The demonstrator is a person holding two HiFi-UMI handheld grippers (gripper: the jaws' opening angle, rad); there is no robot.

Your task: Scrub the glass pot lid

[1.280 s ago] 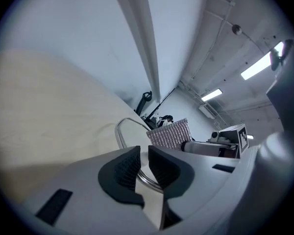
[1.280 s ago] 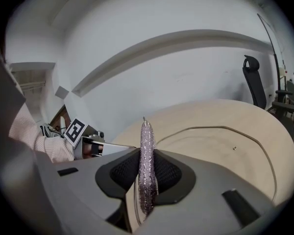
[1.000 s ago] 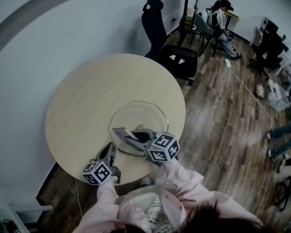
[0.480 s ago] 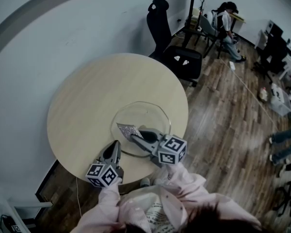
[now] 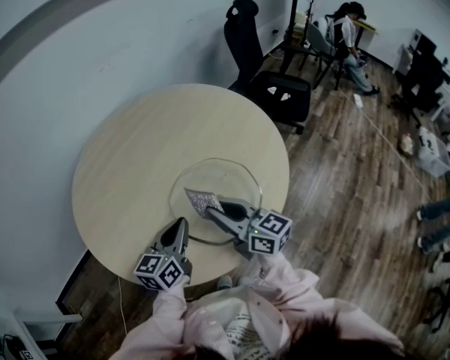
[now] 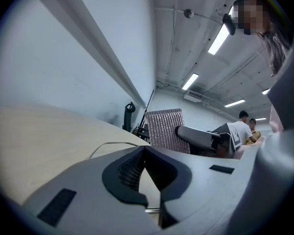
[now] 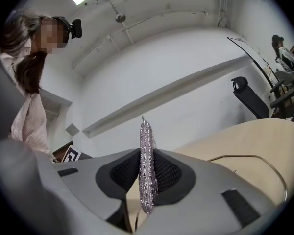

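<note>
The glass pot lid [image 5: 223,177] lies flat on the round wooden table [image 5: 142,148], near its front edge. My right gripper [image 5: 211,211] hangs over the lid's near side, shut on a silver mesh scrub pad [image 5: 201,199] that sticks out past its tips. In the right gripper view the pad [image 7: 146,166] stands edge-on, pinched between the jaws, with the lid's rim [image 7: 264,159] to the right. My left gripper [image 5: 181,226] is shut and empty, just left of the lid's near edge. The left gripper view shows its jaws [image 6: 145,149] closed, the pad [image 6: 165,130] ahead.
A black office chair [image 5: 274,81] stands behind the table on the wooden floor. A grey wall [image 5: 52,66] curves along the table's left and far side. People sit and stand at desks at the far right [image 5: 345,36].
Both grippers have risen a little. The right one has drawn the scrub pad up and slightly right over the lid; the left has shifted a bit toward the lid.
</note>
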